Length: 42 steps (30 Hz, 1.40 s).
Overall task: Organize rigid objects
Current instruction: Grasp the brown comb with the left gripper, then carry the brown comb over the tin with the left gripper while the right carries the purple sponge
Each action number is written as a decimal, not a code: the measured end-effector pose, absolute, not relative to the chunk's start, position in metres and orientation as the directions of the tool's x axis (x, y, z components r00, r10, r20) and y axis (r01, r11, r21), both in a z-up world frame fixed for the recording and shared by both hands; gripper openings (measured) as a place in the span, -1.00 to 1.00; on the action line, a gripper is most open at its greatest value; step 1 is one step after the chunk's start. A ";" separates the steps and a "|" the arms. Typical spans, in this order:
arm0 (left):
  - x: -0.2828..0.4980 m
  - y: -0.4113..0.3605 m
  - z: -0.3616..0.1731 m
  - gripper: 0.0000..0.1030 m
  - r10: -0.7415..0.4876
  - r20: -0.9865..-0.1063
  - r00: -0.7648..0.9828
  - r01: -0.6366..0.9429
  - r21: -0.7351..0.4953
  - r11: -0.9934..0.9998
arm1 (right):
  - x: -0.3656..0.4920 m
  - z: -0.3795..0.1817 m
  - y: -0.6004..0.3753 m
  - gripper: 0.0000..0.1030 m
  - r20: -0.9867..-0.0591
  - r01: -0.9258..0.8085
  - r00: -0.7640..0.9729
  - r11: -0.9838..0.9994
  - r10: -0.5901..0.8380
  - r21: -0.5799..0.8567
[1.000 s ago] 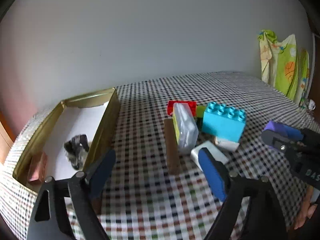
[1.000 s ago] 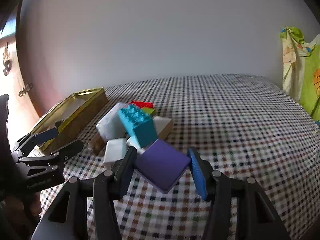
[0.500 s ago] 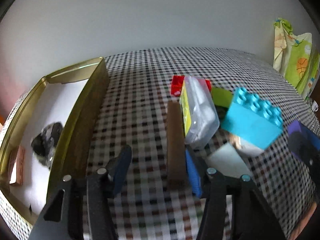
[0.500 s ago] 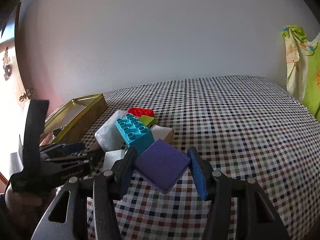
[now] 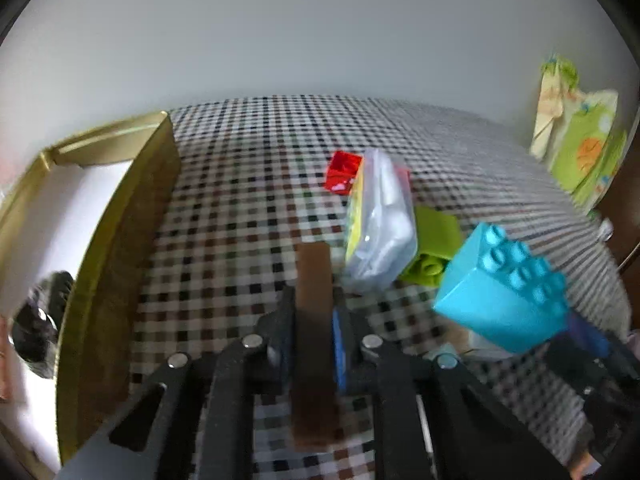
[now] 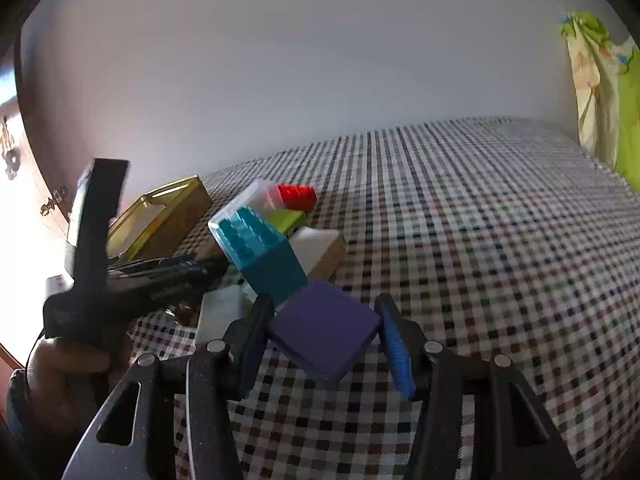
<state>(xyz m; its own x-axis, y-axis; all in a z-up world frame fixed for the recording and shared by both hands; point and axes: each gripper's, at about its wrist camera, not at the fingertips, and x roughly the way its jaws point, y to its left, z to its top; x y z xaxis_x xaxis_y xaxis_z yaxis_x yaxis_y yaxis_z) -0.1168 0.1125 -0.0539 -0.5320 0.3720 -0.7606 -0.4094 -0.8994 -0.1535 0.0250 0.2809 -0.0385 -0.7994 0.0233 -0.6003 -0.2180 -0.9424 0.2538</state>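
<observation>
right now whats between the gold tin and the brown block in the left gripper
In the left wrist view, only bare checkered cloth lies between the gold tin and the brown block clamped in the left gripper.

The tin (image 5: 120, 248) lies left of the heap of blocks (image 5: 500, 300), with a plank (image 5: 314, 320) between them.

A long brown block (image 5: 314, 320) lies lengthwise between the left gripper's (image 5: 312, 332) fingers, pressed on both sides; ahead and right of it a clear plastic case (image 5: 380, 220) stands tilted, a red brick (image 5: 342, 170) behind it, a green brick (image 5: 434, 240) and a tilted cyan studded brick (image 5: 504, 300) further right. A flat purple square (image 6: 324, 332) sits cornerwise between the right gripper's (image 6: 324, 340) fingers; the gold tin (image 5: 116, 216) lies to the left.
</observation>
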 end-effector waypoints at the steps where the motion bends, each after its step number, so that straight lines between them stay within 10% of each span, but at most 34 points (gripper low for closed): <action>1: -0.118 0.109 -0.054 -0.74 0.393 -0.756 -0.524 -0.409 -0.181 -0.894 | 0.026 -0.038 0.281 0.07 -0.599 -0.221 -0.800 -0.942 0.027 0.253; 42: -0.112 -0.064 0.040 -0.73 0.267 -0.491 -0.829 -0.250 -0.102 -0.963 | -0.062 0.041 0.116 0.07 -0.403 0.010 -0.914 -0.996 -0.043 0.084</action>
<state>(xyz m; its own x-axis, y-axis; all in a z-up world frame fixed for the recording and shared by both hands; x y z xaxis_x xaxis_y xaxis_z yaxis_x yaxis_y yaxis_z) -0.1122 -0.0642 0.0398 -0.8290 0.2675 -0.4911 -0.2503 -0.9628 -0.1018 -0.0620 0.1162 0.0415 -0.9140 -0.0433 -0.4035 0.0100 -0.9964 0.0844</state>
